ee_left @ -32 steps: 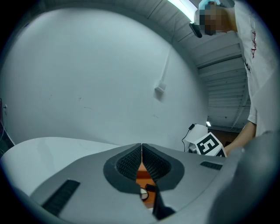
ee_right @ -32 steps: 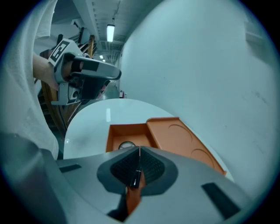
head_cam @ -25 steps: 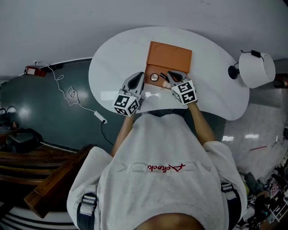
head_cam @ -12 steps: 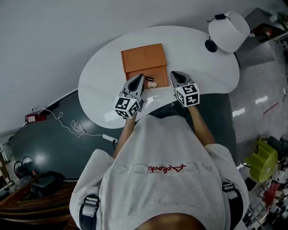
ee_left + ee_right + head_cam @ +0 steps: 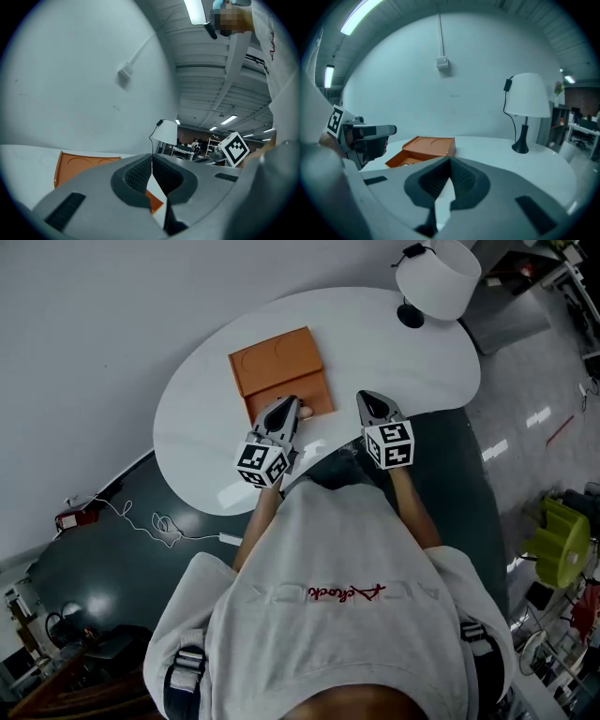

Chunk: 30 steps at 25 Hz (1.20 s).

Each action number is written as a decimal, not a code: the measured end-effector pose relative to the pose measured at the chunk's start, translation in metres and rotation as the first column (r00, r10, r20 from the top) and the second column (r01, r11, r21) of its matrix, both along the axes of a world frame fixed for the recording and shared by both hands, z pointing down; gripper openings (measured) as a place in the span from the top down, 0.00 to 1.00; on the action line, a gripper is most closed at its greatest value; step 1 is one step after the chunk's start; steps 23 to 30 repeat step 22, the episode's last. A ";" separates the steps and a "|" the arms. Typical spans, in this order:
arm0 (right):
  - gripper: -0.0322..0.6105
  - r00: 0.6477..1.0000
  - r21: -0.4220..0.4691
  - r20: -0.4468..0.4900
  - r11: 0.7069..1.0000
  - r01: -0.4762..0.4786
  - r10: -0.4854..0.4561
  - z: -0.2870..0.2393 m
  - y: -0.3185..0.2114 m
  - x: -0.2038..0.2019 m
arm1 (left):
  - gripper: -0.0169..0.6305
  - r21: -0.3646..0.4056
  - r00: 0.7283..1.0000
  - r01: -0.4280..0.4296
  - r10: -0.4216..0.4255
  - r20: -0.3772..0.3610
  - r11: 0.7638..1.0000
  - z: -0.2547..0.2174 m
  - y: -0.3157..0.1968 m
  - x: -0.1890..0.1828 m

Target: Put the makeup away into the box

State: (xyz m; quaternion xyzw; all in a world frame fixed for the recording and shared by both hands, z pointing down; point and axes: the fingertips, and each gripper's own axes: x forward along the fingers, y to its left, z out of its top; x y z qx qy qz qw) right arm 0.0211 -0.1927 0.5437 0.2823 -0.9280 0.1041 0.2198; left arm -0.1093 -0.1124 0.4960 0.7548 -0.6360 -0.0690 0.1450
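The left gripper and right gripper are held at the near table edge, jaws pressed together, empty. Bare tabletop is presented between box and lamp.

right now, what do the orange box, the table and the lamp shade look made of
Orange box: matte, probably leatherette or card; no glare, pressed-in circles.
Table: glossy white, perhaps lacquer or laminate; it mirrors light.
Lamp shade: matte white, maybe fabric; unclear.

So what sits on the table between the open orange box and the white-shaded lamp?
Nothing. The white tabletop is bare between the orange box and the lamp; the head view and the right gripper view both show it.
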 end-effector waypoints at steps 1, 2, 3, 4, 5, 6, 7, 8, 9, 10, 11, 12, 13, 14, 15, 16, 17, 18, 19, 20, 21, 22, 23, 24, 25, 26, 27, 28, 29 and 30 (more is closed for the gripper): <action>0.92 1.000 0.000 0.001 1.000 -0.005 0.005 0.000 0.002 0.002 | 0.95 -0.002 1.000 -0.003 0.003 -0.001 1.000 0.000 0.002 0.002; 0.92 1.000 -0.001 0.002 1.000 -0.009 0.009 0.001 0.005 0.004 | 0.95 -0.005 1.000 -0.006 0.006 -0.001 1.000 0.001 0.004 0.004; 0.92 1.000 -0.003 0.003 1.000 -0.014 0.014 0.001 0.007 0.006 | 0.95 -0.007 1.000 -0.008 0.008 -0.001 1.000 0.002 0.007 0.005; 0.92 1.000 -0.006 0.005 1.000 -0.021 0.021 0.002 0.009 0.008 | 0.95 -0.010 1.000 -0.010 0.010 -0.001 1.000 0.002 0.009 0.005; 0.92 1.000 -0.007 0.007 1.000 -0.029 0.029 0.002 0.011 0.009 | 0.95 -0.012 1.000 -0.010 0.010 0.000 1.000 0.003 0.011 0.006; 0.92 0.999 -0.008 0.006 0.999 -0.038 0.038 0.003 0.013 0.011 | 0.95 -0.014 1.000 -0.010 0.010 0.000 1.000 0.004 0.014 0.006; 0.92 0.999 -0.007 0.004 0.999 -0.045 0.045 0.004 0.016 0.013 | 0.95 -0.016 1.000 -0.010 0.010 0.001 1.000 0.005 0.017 0.007; 0.92 0.999 -0.005 0.001 0.999 -0.049 0.049 0.005 0.018 0.014 | 0.95 -0.019 1.000 -0.010 0.010 0.001 1.000 0.006 0.019 0.008; 0.92 0.999 -0.003 -0.001 0.999 -0.051 0.051 0.005 0.020 0.015 | 0.95 -0.021 1.000 -0.011 0.011 0.000 1.000 0.007 0.022 0.009; 0.92 0.999 -0.003 -0.003 0.999 -0.050 0.050 0.006 0.022 0.015 | 0.95 -0.023 1.000 -0.012 0.012 0.000 1.000 0.008 0.024 0.010; 0.92 0.999 -0.003 -0.003 0.999 -0.050 0.050 0.007 0.024 0.015 | 0.95 -0.025 1.000 -0.014 0.014 -0.002 1.000 0.009 0.026 0.011; 0.92 0.999 -0.005 -0.003 0.999 -0.048 0.048 0.008 0.026 0.015 | 0.95 -0.028 1.000 -0.016 0.016 -0.003 0.999 0.011 0.028 0.013; 0.92 0.999 -0.006 -0.001 0.999 -0.047 0.047 0.009 0.028 0.015 | 0.95 -0.031 1.000 -0.018 0.018 -0.004 0.999 0.012 0.030 0.014; 0.92 0.999 -0.008 0.001 0.999 -0.046 0.046 0.010 0.030 0.015 | 0.95 -0.034 1.000 -0.021 0.021 -0.005 0.999 0.014 0.032 0.015; 0.92 0.999 -0.008 0.002 0.999 -0.044 0.044 0.010 0.032 0.015 | 0.95 -0.035 1.000 -0.023 0.023 -0.005 0.999 0.015 0.033 0.017; 0.92 0.999 -0.008 0.002 0.999 -0.043 0.043 0.011 0.034 0.016 | 0.95 -0.035 1.000 -0.025 0.025 -0.005 0.999 0.015 0.034 0.018; 0.92 0.999 -0.008 0.001 0.999 -0.042 0.042 0.011 0.035 0.017 | 0.95 -0.034 1.000 -0.026 0.026 -0.004 0.999 0.015 0.035 0.019; 0.92 0.999 -0.007 0.001 0.999 -0.041 0.041 0.011 0.037 0.018 | 0.95 -0.033 1.000 -0.026 0.026 -0.002 0.999 0.015 0.037 0.019; 0.92 0.999 -0.006 0.001 0.999 -0.041 0.041 0.011 0.038 0.019 | 0.95 -0.033 1.000 -0.027 0.027 0.000 0.999 0.015 0.038 0.020; 0.92 0.999 -0.006 0.001 0.999 -0.041 0.041 0.011 0.039 0.019 | 0.95 -0.032 1.000 -0.027 0.027 0.001 0.999 0.015 0.039 0.020; 0.92 0.999 -0.005 0.001 0.999 -0.040 0.040 0.012 0.041 0.020 | 0.95 -0.031 1.000 -0.027 0.027 0.002 0.999 0.015 0.040 0.021; 0.92 0.999 -0.005 0.001 0.999 -0.040 0.040 0.012 0.042 0.021 | 0.95 -0.031 1.000 -0.026 0.026 0.003 0.999 0.015 0.041 0.021; 0.92 0.999 -0.005 0.001 0.999 -0.040 0.040 0.012 0.042 0.021 | 0.95 -0.031 1.000 -0.026 0.026 0.003 0.999 0.015 0.041 0.021; 0.92 0.999 -0.005 0.001 0.999 -0.040 0.040 0.012 0.042 0.021 | 0.95 -0.031 1.000 -0.026 0.026 0.003 0.999 0.015 0.041 0.021; 0.92 0.999 -0.005 0.001 0.999 -0.040 0.040 0.012 0.042 0.021 | 0.95 -0.031 1.000 -0.026 0.026 0.003 0.999 0.015 0.041 0.021; 0.92 0.999 -0.005 0.001 0.999 -0.040 0.040 0.012 0.042 0.021 | 0.95 -0.031 1.000 -0.026 0.026 0.003 0.999 0.015 0.041 0.021; 0.92 0.999 -0.005 0.001 0.999 -0.040 0.040 0.012 0.042 0.021 | 0.95 -0.031 1.000 -0.026 0.026 0.003 0.999 0.015 0.041 0.021; 0.92 0.999 -0.005 0.001 0.999 -0.040 0.040 0.012 0.042 0.021 | 0.95 -0.031 1.000 -0.026 0.026 0.003 0.999 0.015 0.041 0.021; 0.92 0.999 -0.005 0.001 0.999 -0.040 0.040 0.012 0.042 0.021 | 0.95 -0.031 1.000 -0.026 0.026 0.003 0.999 0.015 0.041 0.021; 0.92 0.999 -0.005 0.001 0.999 -0.040 0.040 0.012 0.042 0.021 | 0.95 -0.031 1.000 -0.026 0.026 0.003 0.999 0.015 0.041 0.021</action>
